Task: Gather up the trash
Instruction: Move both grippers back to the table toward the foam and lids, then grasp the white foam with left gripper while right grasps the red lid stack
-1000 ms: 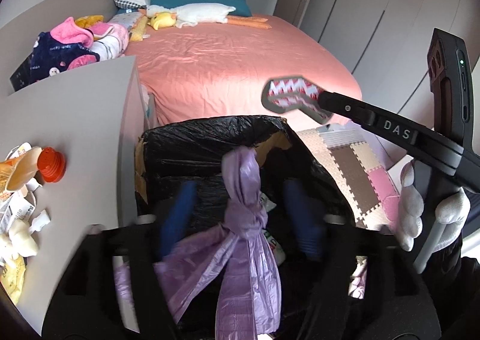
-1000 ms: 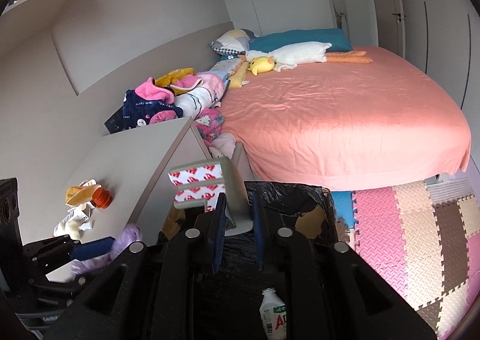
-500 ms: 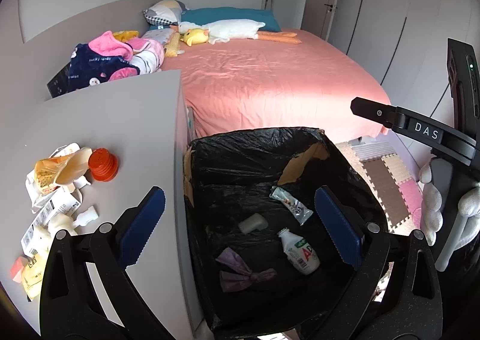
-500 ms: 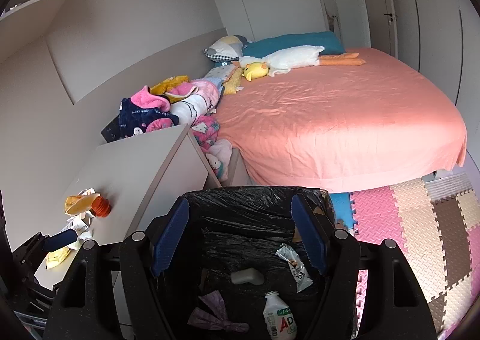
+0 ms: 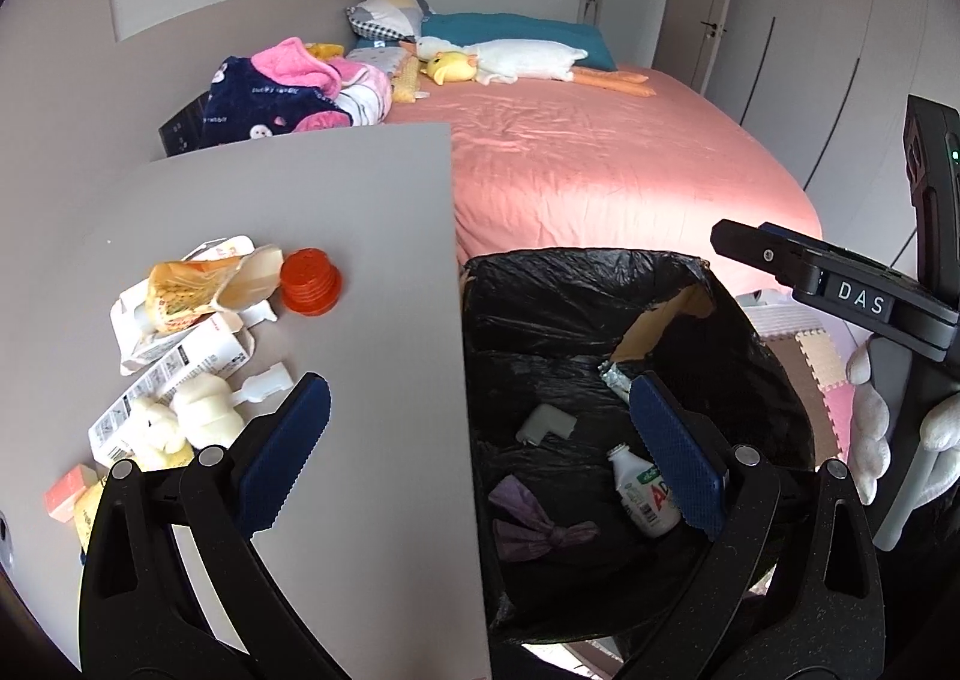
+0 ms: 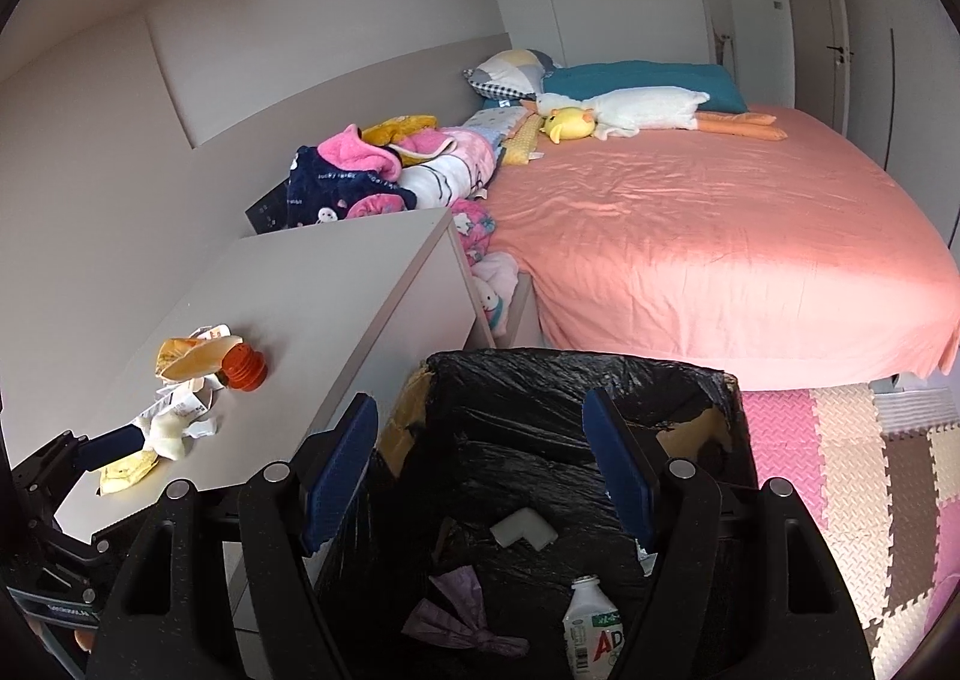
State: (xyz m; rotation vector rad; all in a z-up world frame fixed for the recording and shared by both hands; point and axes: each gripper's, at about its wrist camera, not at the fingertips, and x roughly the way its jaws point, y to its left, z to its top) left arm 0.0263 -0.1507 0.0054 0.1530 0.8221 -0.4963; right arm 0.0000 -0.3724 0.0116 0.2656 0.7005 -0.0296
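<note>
Right-wrist only: plush toys bedside.

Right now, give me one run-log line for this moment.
left gripper: open, empty | right gripper: open, empty | bin: purple bag, bottle inside | tabletop: wrappers left

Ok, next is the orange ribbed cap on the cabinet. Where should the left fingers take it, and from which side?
Take the orange cap across its ribbed side wall, coming down from above. It sits flat on the cabinet top, with bare surface on its right; the yellow wrapper crowds its left, so close front to back. The left gripper is open.
</note>
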